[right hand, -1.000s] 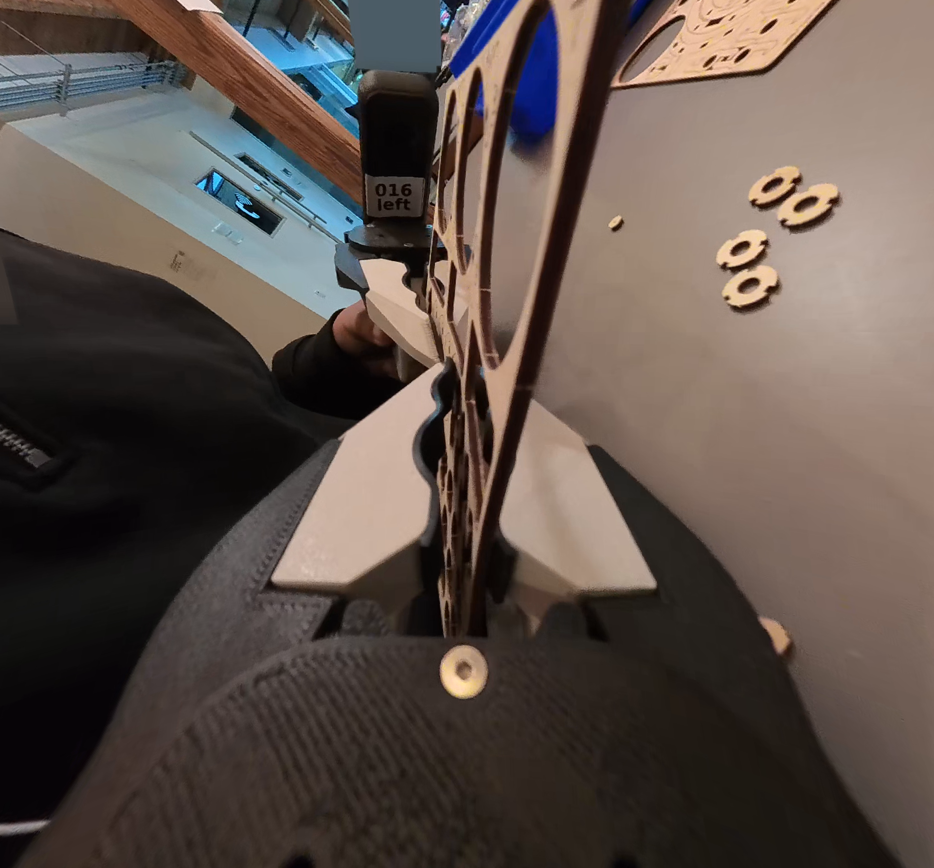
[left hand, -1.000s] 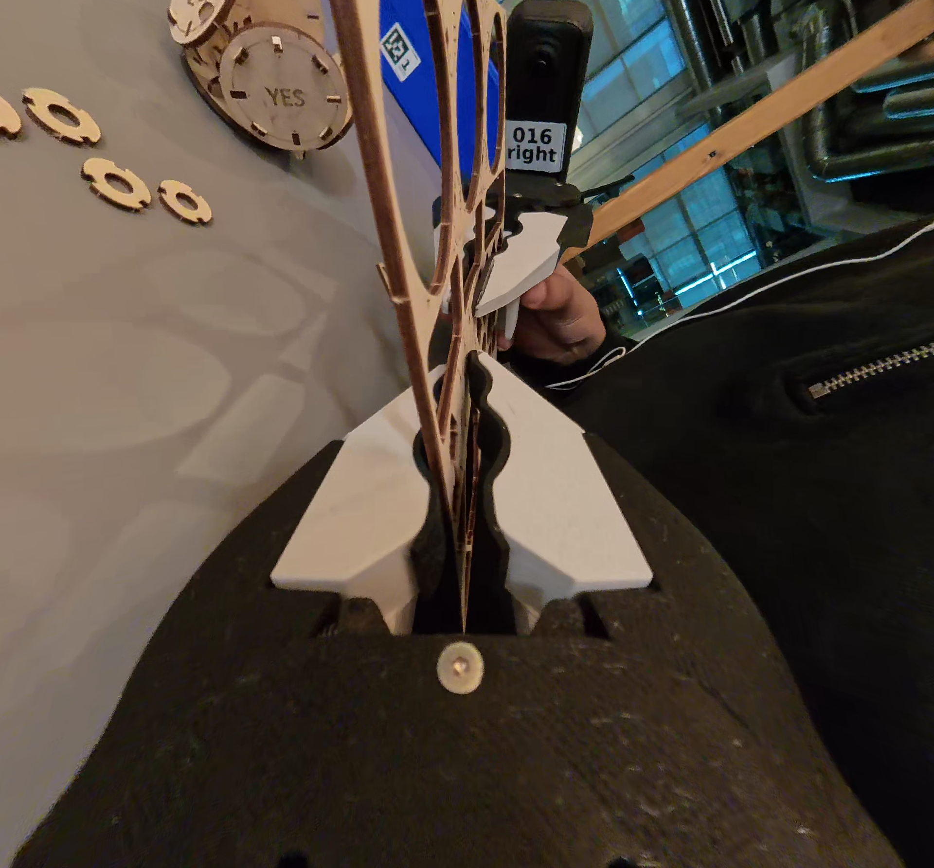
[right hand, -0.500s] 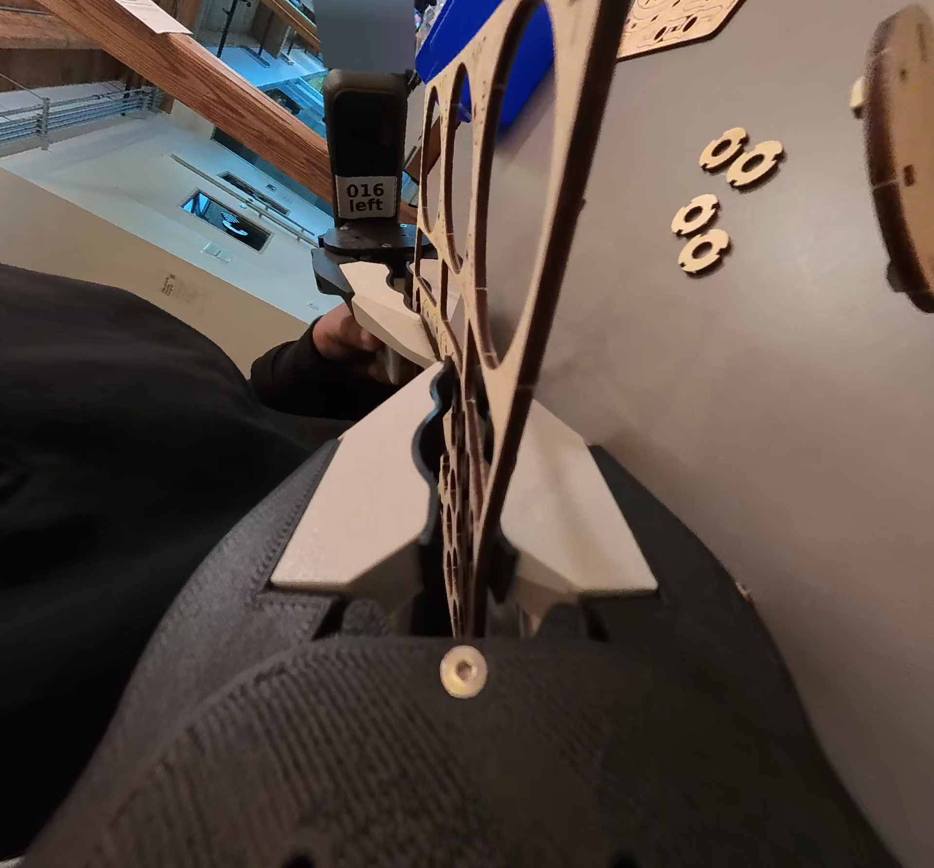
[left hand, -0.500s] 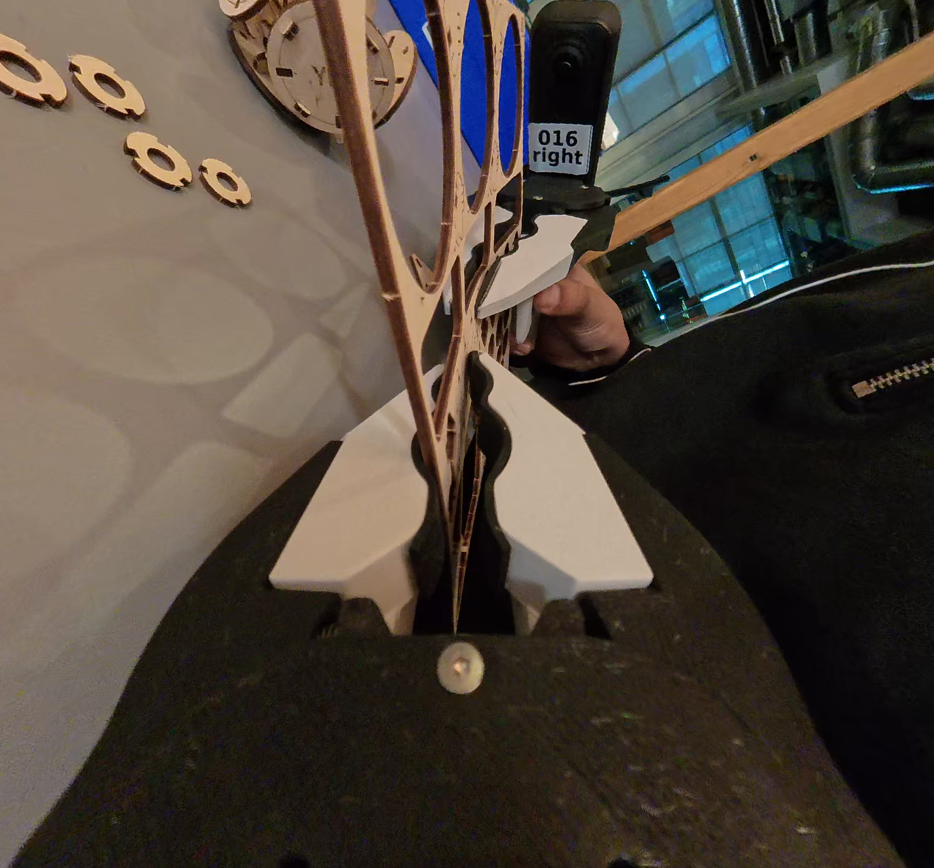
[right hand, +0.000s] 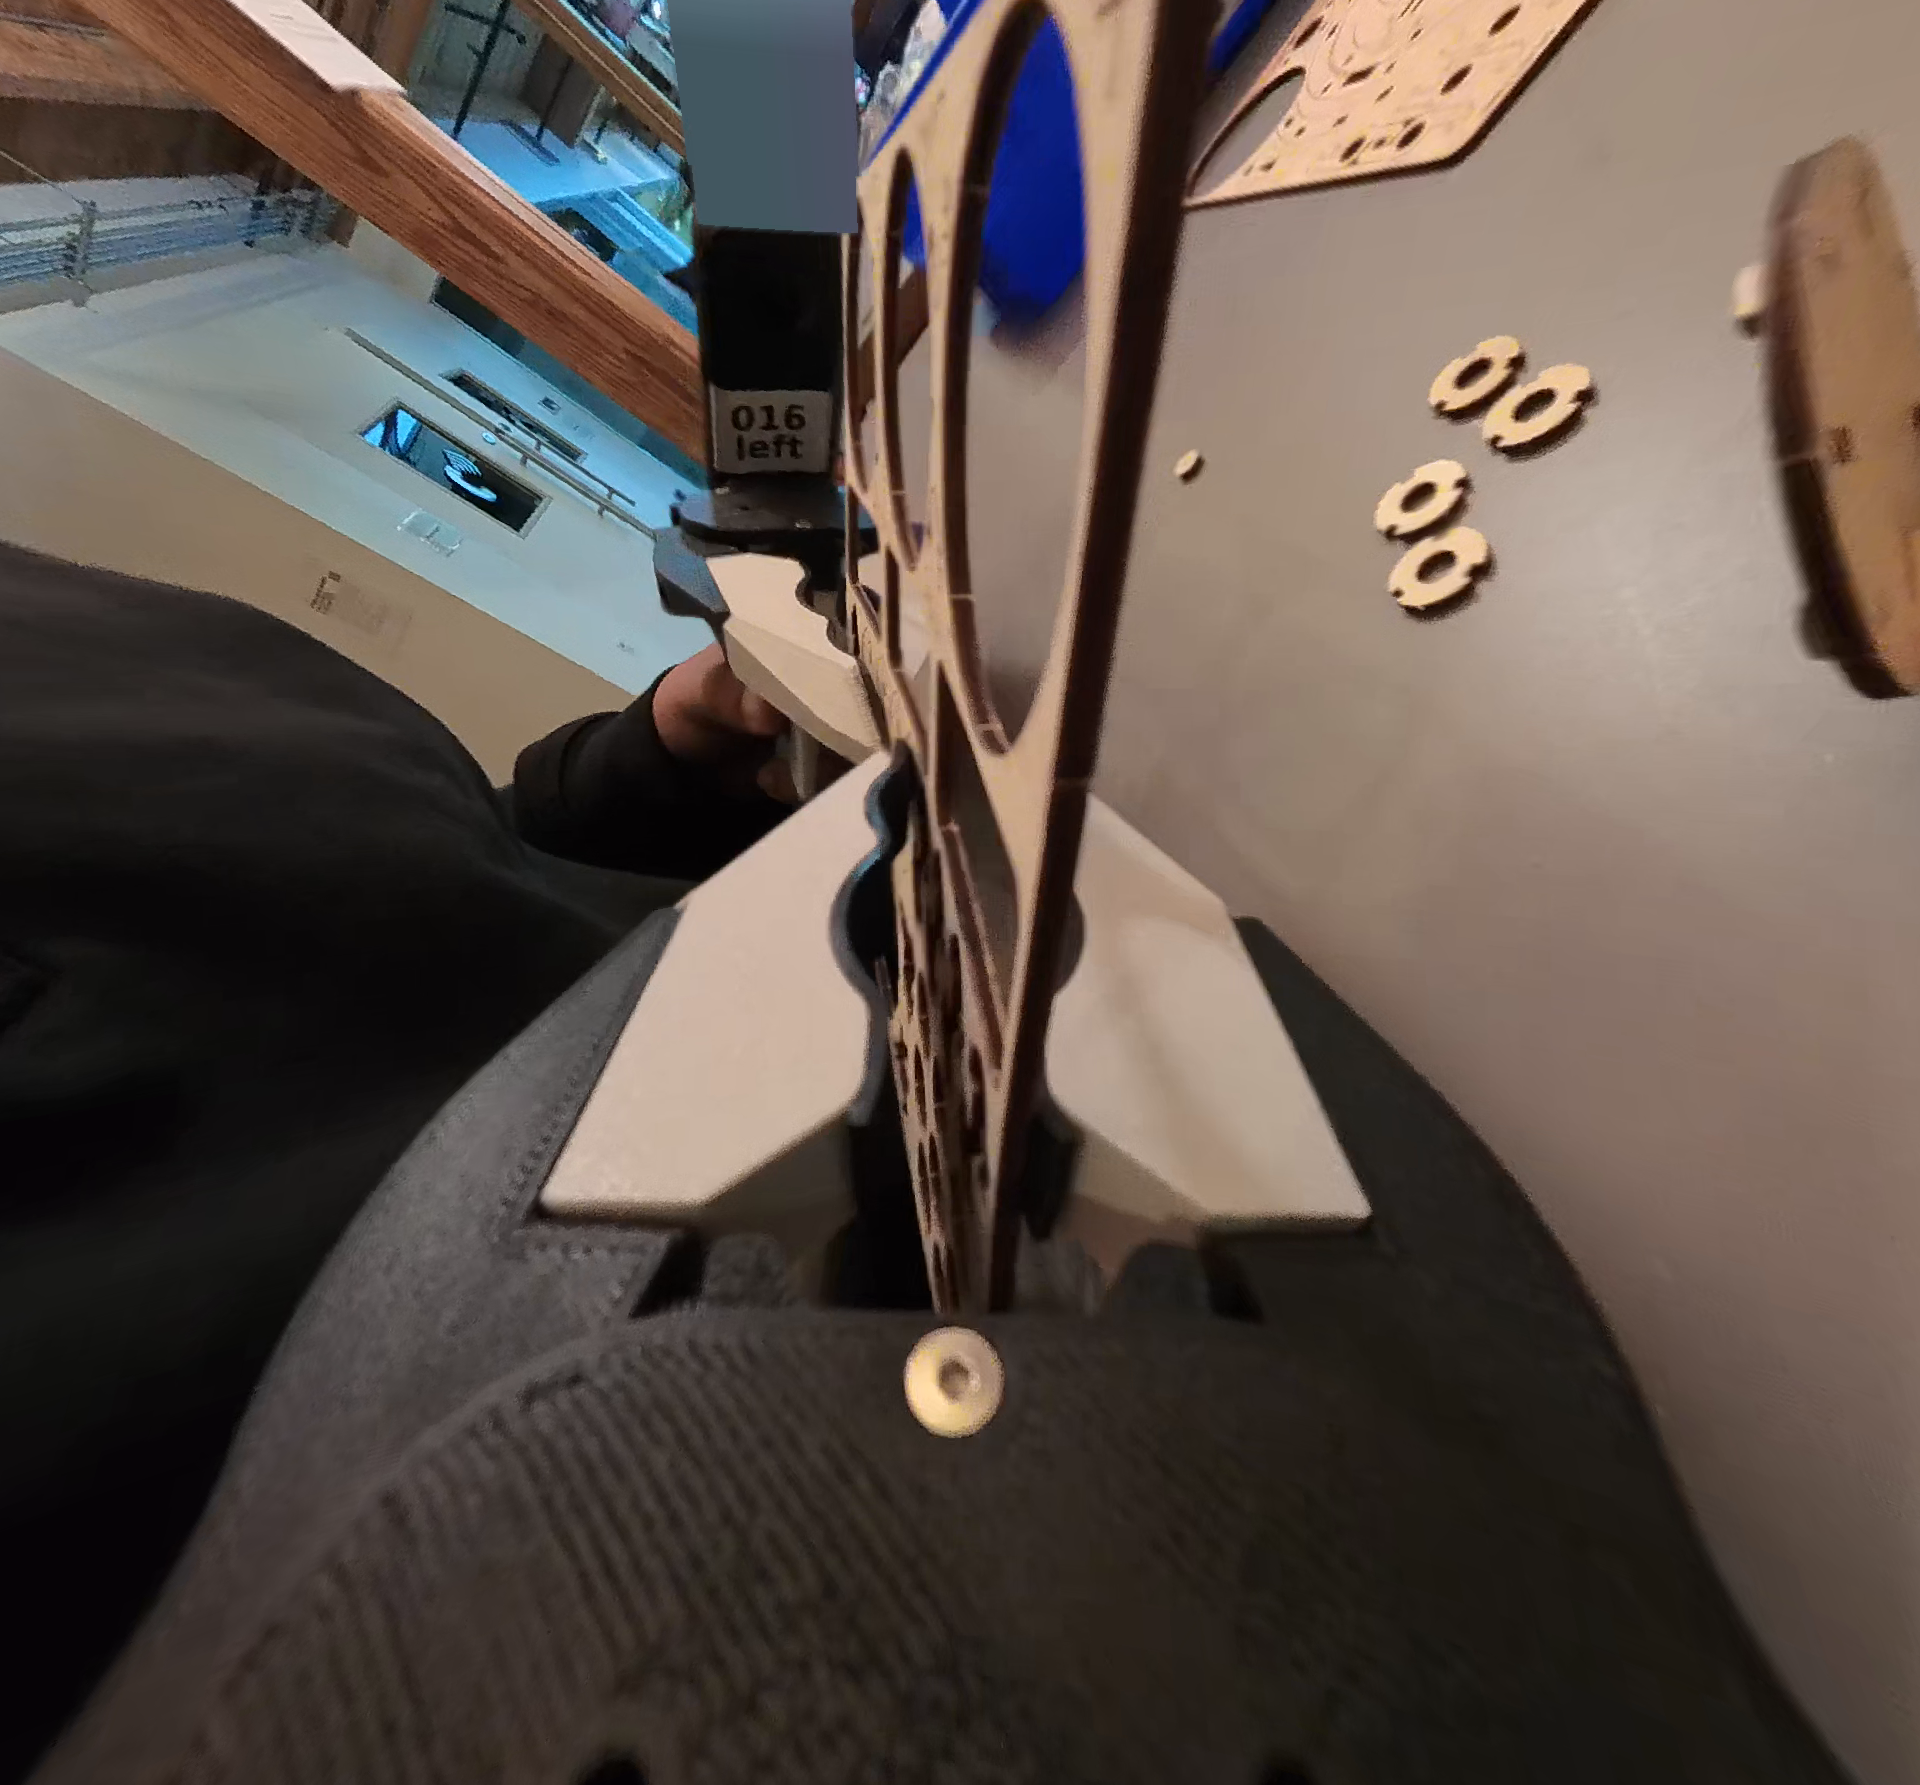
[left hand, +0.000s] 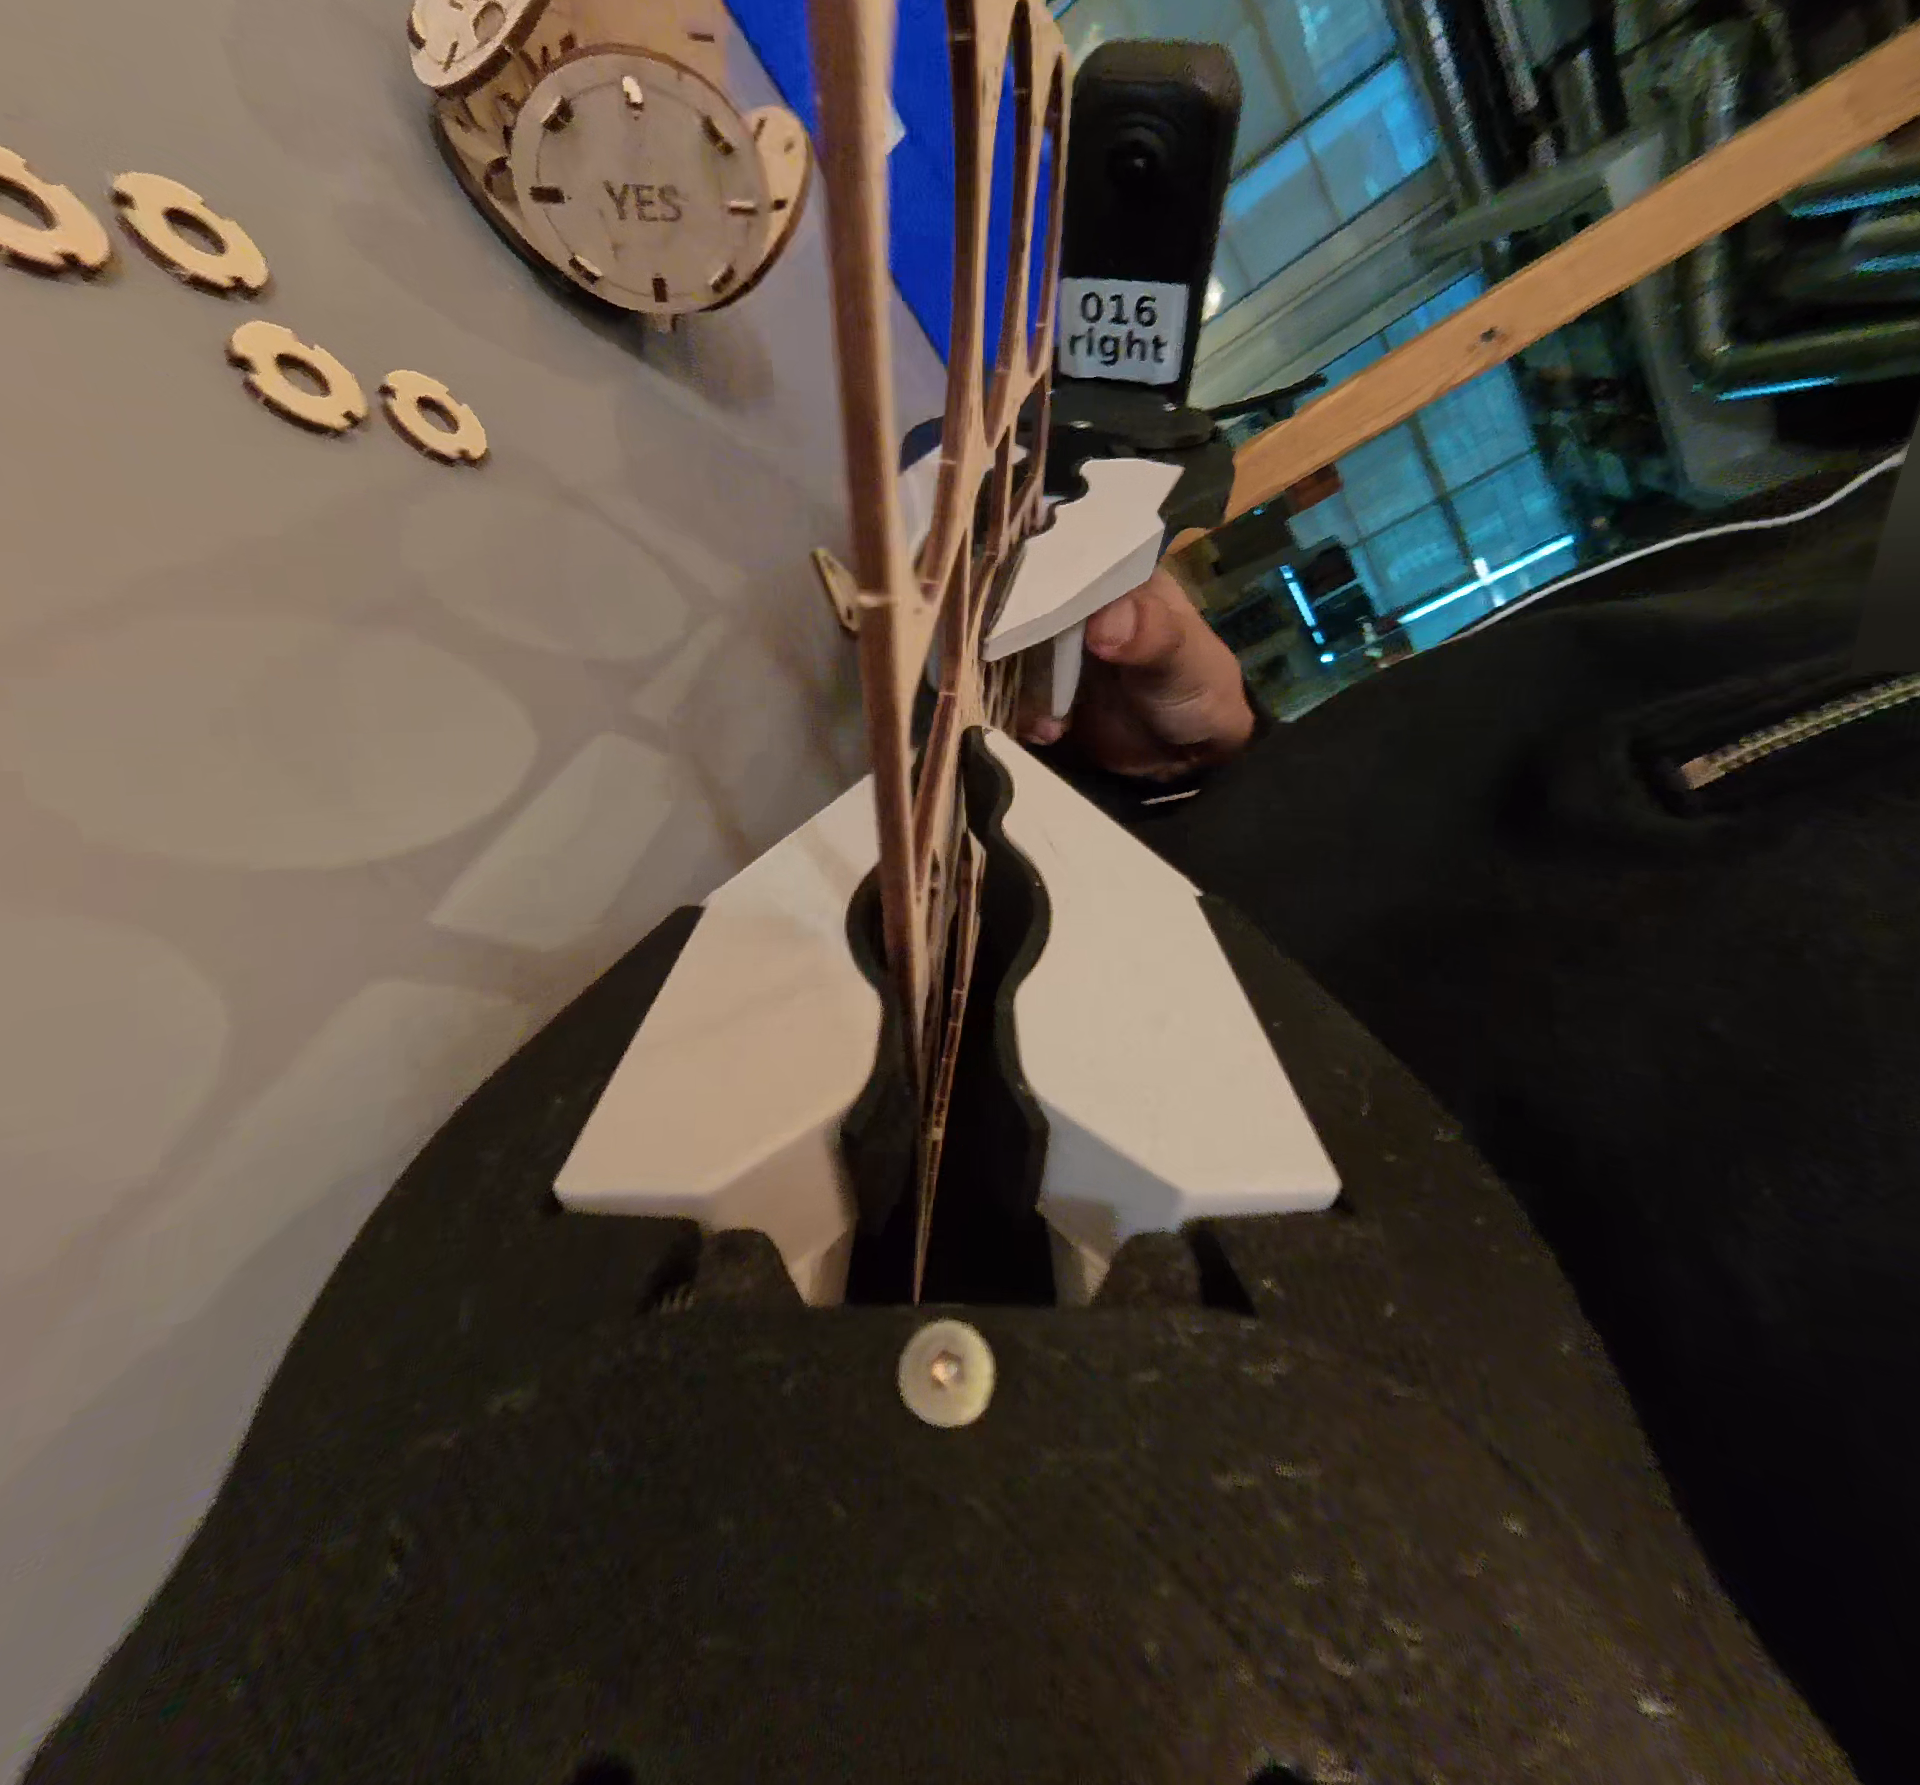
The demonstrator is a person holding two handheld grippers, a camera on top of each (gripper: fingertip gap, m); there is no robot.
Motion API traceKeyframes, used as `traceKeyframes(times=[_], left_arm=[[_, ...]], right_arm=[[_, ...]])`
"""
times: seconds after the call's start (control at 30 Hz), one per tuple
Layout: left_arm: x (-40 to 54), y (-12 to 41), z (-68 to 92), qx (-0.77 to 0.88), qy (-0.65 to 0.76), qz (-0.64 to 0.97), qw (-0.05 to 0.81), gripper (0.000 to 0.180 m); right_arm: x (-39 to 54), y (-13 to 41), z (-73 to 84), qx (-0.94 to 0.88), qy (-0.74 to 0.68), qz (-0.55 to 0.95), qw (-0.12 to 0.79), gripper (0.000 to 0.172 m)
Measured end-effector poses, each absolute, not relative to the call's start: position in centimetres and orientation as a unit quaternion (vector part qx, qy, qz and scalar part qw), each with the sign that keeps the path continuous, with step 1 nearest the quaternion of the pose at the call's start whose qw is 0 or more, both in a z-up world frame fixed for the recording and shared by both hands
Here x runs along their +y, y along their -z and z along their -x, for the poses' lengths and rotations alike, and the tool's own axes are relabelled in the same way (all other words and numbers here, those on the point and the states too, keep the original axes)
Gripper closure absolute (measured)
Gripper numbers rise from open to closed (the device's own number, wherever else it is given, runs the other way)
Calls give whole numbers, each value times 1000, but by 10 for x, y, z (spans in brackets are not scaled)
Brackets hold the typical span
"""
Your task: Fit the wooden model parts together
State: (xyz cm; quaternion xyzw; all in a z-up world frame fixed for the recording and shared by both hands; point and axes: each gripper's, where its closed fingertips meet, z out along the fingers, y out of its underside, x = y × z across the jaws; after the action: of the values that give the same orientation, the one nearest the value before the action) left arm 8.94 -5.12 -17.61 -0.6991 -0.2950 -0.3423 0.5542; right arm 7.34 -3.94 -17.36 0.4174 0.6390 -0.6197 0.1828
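Between both grippers stands a thin laser-cut plywood sheet [left hand: 883, 301], held on edge above the grey table [left hand: 312, 696] and full of round cut-outs. Left gripper [left hand: 951, 748] is clamped tight, pads pressed onto the sheet's near end. Across at twelve o'clock in that view, the right gripper [left hand: 1003, 582] sits on the far end with a hand [left hand: 1153, 686] behind it. From its own camera, the right gripper [right hand: 987, 779] has the sheet running between its fingers, which look a touch slack; I can't tell if the pads are biting. At eleven o'clock from the left gripper rests a round wooden assembly [left hand: 623, 166], and at ten o'clock lie small wooden gear rings [left hand: 296, 379]. Up at one o'clock in the right view lies a second plywood sheet [right hand: 1434, 42].
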Motion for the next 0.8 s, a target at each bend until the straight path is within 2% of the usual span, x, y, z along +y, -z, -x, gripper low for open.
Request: traceKeyframes(times=[0.1,0.23,0.5,0.7,0.73,0.8], left_arm=[[-45,171,-90,-287,348,695,560,178],[-42,171,-93,-285,352,694,561,179],[-45,171,-91,-297,345,689,565,179],[-44,172,-92,-294,342,692,564,179],[-44,171,-93,-294,343,691,564,179],[-45,169,-92,-291,345,687,570,179]], right_arm=[[-30,175,-70,631,619,-432,178,142],[-24,179,-71,630,608,-451,176,135],[-13,177,-70,619,615,-464,156,143],[-12,179,-71,614,614,-467,165,142],[-12,178,-72,613,617,-465,167,144],[-14,170,-76,603,633,-447,189,159]])
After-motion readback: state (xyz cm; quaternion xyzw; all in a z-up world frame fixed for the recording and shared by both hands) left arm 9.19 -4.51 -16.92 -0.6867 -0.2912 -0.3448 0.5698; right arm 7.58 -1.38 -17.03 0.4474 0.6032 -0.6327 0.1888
